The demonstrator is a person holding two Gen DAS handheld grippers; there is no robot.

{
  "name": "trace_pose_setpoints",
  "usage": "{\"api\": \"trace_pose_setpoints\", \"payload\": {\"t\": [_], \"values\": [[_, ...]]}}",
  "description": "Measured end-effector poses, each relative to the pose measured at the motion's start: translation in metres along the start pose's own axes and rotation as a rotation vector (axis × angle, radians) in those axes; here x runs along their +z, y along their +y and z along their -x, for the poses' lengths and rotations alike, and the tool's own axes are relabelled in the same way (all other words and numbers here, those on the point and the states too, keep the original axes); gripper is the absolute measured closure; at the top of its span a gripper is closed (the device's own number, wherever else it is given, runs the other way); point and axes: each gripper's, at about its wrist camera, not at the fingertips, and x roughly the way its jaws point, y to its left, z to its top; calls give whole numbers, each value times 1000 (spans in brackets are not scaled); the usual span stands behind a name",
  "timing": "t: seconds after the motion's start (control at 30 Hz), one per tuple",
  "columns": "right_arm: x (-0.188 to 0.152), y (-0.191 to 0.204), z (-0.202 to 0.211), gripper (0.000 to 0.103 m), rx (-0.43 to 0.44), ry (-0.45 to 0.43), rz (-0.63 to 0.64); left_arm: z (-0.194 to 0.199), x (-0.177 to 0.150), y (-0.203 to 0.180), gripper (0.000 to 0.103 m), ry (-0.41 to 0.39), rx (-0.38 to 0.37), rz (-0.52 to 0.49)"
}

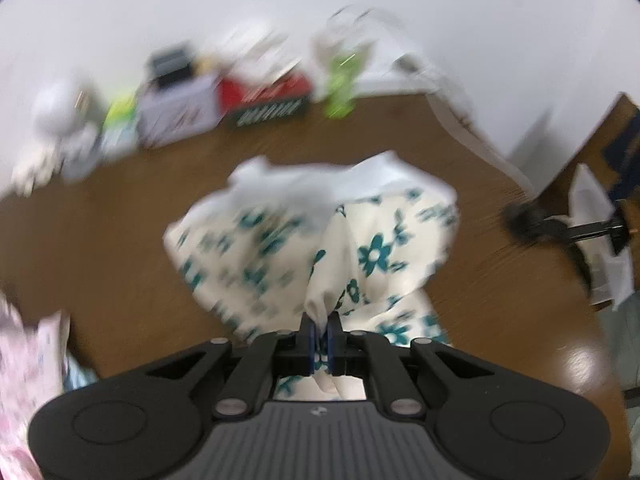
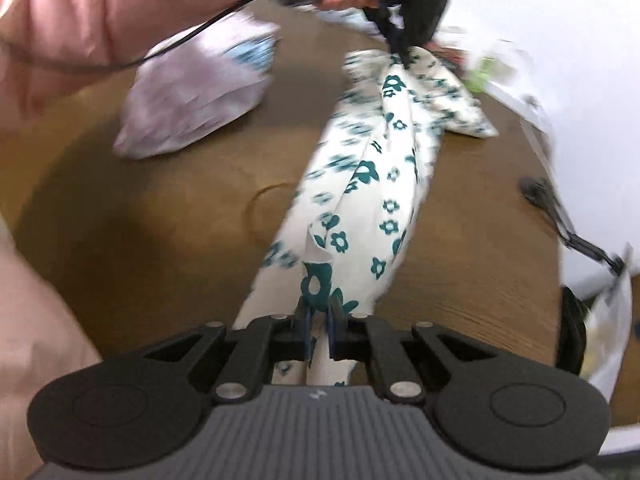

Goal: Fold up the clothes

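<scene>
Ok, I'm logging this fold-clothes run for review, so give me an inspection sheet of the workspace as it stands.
Surface: brown wooden table, faint ring mark.
Job's things: floral cloth stretched between both tongs; pale garment lying beside it.
Clutter: blurred boxes and green bottle at far edge.
Grippers: left tongs and right tongs shut on the floral cloth.
Cables: black cable at left gripper.
Surroundings: white wall.

Bright, even light; heavy motion blur, fisheye warp at edges, glare on table point(image 1: 580, 360) corner.
</scene>
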Motion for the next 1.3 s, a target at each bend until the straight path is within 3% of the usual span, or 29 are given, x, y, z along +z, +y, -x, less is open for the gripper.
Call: {"api": "trace_pose_setpoints", "payload": {"t": [0.07,0.13,0.23,0.27,0.33,0.4,0.53,0.57,0.67,0.77,0.87,0.93,0.97,1.0,1.13,1.3], "values": [[2,4,-15,95,33,46,-16,-19,-7,15,97,42,6,34],[3,0,-27,92,77,80,-68,-30,-12,23,87,68,5,57],[5,-12,-30,65,173,103,-166,-28,-10,27,76,69,4,57],[6,-18,-25,65,209,99,-203,-23,-8,27,67,63,18,49],[7,-31,-8,65,239,49,-268,-11,-6,24,62,30,49,24],[10,-42,4,65,219,-5,-312,5,-2,18,55,-23,52,-5],[17,-60,-12,66,119,-12,-387,27,2,-15,50,-101,-19,-83],[19,-63,-21,71,101,6,-397,27,3,-29,46,-109,-20,-125],[18,-61,-53,78,105,73,-398,13,4,-82,45,-122,40,-286],[18,-55,-62,78,87,77,-361,-12,0,-134,42,-160,198,-476],[16,-55,-60,78,89,75,-360,-42,2,-164,43,-126,298,-565],[14,-55,-61,78,93,73,-358,-59,5,-170,68,-93,365,-581],[14,-55,-60,78,95,72,-357,-65,8,-168,101,-79,389,-570],[13,-55,-60,78,97,71,-356,-67,12,-161,98,-70,385,-539],[9,-57,-58,78,106,62,-358,-36,34,-100,99,-98,217,-278],[6,-55,-58,78,98,44,-356,-32,30,-14,98,-73,103,-25]]}}
